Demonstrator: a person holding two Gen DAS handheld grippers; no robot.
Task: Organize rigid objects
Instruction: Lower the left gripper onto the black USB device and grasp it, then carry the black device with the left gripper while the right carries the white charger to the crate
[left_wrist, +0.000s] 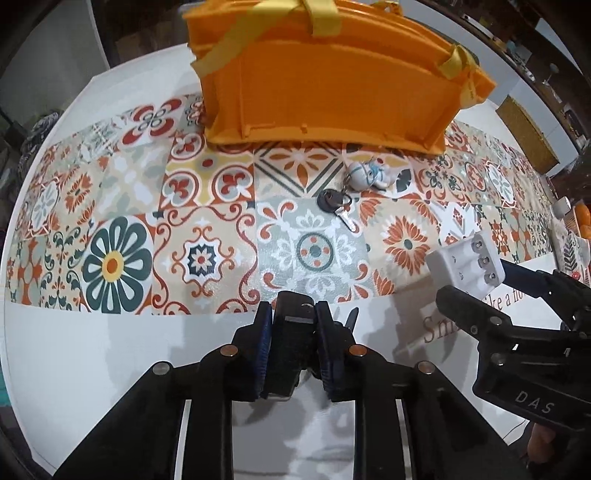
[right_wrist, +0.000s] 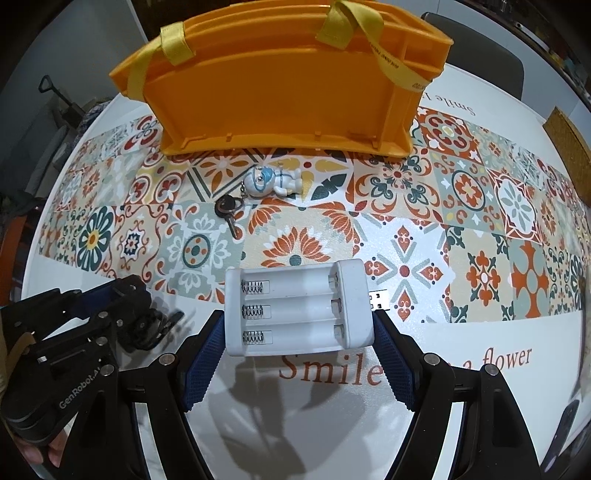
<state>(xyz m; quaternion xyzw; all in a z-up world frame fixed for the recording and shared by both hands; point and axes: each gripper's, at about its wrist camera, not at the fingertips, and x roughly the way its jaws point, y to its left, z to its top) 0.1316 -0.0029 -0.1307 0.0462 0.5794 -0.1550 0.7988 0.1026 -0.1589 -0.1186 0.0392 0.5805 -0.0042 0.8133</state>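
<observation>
An orange plastic crate (left_wrist: 325, 85) with yellow straps stands at the far side of the patterned mat; it also shows in the right wrist view (right_wrist: 280, 92). A key with a white figurine keychain (left_wrist: 354, 184) lies in front of it, also in the right wrist view (right_wrist: 258, 192). My left gripper (left_wrist: 293, 332) is shut on a black device (left_wrist: 290, 347) with a clip. My right gripper (right_wrist: 299, 325) is shut on a white battery charger (right_wrist: 299, 306), held above the table; the charger also shows in the left wrist view (left_wrist: 467, 264).
The round white table (left_wrist: 92, 369) carries a tiled-pattern mat (right_wrist: 480, 221) and printed red lettering (right_wrist: 332, 369). A woven brown object (right_wrist: 569, 147) sits at the right edge. Oranges (left_wrist: 583, 221) lie far right. A dark phone-like item (right_wrist: 565, 435) is at the lower right.
</observation>
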